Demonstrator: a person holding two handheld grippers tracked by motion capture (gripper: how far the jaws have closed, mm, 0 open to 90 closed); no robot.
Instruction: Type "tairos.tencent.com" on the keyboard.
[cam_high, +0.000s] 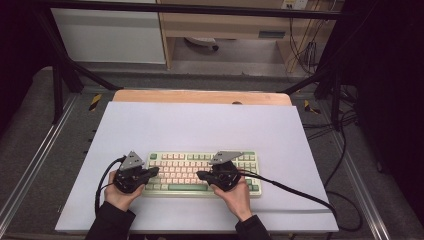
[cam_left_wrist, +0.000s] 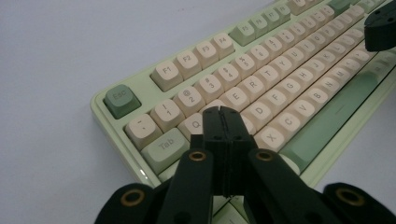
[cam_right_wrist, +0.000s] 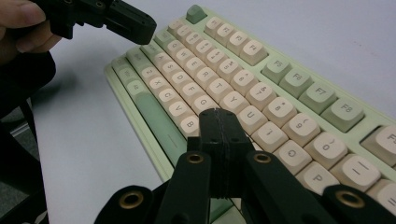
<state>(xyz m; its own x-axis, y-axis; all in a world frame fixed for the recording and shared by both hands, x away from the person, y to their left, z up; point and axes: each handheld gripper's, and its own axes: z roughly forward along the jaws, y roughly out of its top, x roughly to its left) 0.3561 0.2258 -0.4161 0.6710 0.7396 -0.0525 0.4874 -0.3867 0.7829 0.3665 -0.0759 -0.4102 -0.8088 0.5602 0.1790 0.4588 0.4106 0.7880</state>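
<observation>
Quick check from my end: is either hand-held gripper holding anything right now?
Nothing is held. The left hand-held gripper and right hand-held gripper both have their jaws shut on nothing, poised over the keys of the green keyboard.

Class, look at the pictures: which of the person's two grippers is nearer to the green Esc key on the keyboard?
Left. The left gripper hangs over the keyboard's left end, a few keys from the Esc key. The right gripper hangs over the right half, far from that key.
</observation>
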